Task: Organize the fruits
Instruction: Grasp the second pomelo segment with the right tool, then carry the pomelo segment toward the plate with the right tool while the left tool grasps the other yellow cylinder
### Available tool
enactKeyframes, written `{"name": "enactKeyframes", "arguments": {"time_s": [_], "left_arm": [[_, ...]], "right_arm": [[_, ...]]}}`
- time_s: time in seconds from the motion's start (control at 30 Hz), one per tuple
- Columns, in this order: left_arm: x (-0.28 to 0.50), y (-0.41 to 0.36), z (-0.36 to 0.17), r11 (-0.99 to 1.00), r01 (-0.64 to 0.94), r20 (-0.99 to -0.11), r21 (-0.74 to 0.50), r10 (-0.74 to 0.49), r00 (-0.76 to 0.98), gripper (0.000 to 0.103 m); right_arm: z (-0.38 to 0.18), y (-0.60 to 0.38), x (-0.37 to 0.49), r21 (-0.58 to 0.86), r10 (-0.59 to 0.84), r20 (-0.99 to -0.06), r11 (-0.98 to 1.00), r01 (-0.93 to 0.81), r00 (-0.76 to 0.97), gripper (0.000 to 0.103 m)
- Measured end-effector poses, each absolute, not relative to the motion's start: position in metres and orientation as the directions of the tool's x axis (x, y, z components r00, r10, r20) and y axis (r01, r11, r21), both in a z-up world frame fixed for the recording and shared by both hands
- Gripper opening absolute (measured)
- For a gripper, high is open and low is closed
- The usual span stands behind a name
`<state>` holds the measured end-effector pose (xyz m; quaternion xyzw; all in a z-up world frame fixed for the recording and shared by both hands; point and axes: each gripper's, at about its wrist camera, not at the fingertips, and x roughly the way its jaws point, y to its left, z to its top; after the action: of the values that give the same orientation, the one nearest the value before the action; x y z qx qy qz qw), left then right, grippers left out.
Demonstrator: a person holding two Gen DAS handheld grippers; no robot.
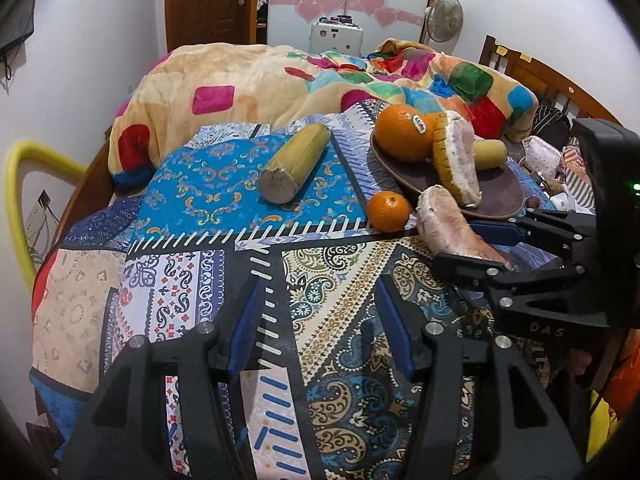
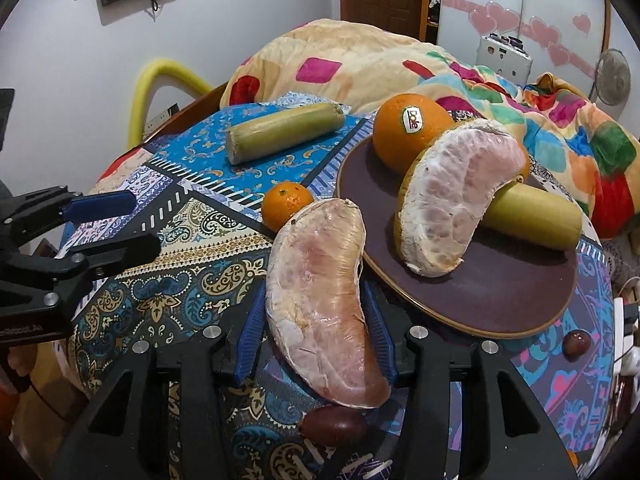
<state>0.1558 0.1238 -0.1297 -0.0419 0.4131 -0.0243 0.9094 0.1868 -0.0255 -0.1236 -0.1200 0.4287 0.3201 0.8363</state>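
Note:
My right gripper (image 2: 316, 320) is shut on a peeled pink pomelo segment (image 2: 320, 296), held just left of the dark round plate (image 2: 500, 292); it also shows in the left wrist view (image 1: 444, 224). On the plate lie a large stickered orange (image 2: 404, 128), a pomelo wedge with rind (image 2: 452, 204) and a yellow-green cane piece (image 2: 536, 220). A small mandarin (image 2: 286, 204) sits on the cloth by the plate's left rim. A second cane piece (image 2: 280, 132) lies further back left. My left gripper (image 1: 316, 316) is open and empty over the patterned cloth.
A dark red date-like fruit (image 2: 334, 424) lies under my right gripper and another one (image 2: 576, 344) sits right of the plate. A bunched colourful blanket (image 1: 280, 80) lies behind the fruit. A yellow padded chair back (image 1: 24, 184) stands at the left.

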Motion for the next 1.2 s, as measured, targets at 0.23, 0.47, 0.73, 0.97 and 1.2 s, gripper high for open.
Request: {"name": "enactKeyframes", "arguments": {"time_s": [0.23, 0.47, 0.73, 0.97, 1.2], "left_arm": [[0.158, 0.125, -0.124, 0.996, 0.001, -0.745, -0.084, -0.064, 0.665, 0.057], [0.171, 0.126, -0.110, 0.998, -0.013, -0.728, -0.067, -0.040, 0.684, 0.057], [0.209, 0.126, -0.100, 1.000, -0.018, -0.718, -0.024, -0.005, 0.696, 0.061], [0.259, 0.126, -0.111, 1.000, -0.003, -0.750, 0.024, 0.020, 0.661, 0.061], [0.304, 0.129, -0.132, 1.000, 0.019, -0.796, 0.022, 0.006, 0.605, 0.060]], "right_arm": [[-0.116, -0.028, 0.180, 0.079, 0.451, -0.772, 0.767, -0.637, 0.448, 0.042], [-0.087, -0.040, 0.181, 0.093, 0.487, -0.721, 0.773, -0.627, 0.493, 0.041], [-0.059, -0.063, 0.204, 0.080, 0.472, -0.670, 0.814, -0.576, 0.574, 0.041], [-0.056, -0.080, 0.226, 0.058, 0.438, -0.661, 0.839, -0.540, 0.609, 0.041], [-0.063, -0.088, 0.244, 0.037, 0.413, -0.670, 0.848, -0.528, 0.617, 0.041]]}}
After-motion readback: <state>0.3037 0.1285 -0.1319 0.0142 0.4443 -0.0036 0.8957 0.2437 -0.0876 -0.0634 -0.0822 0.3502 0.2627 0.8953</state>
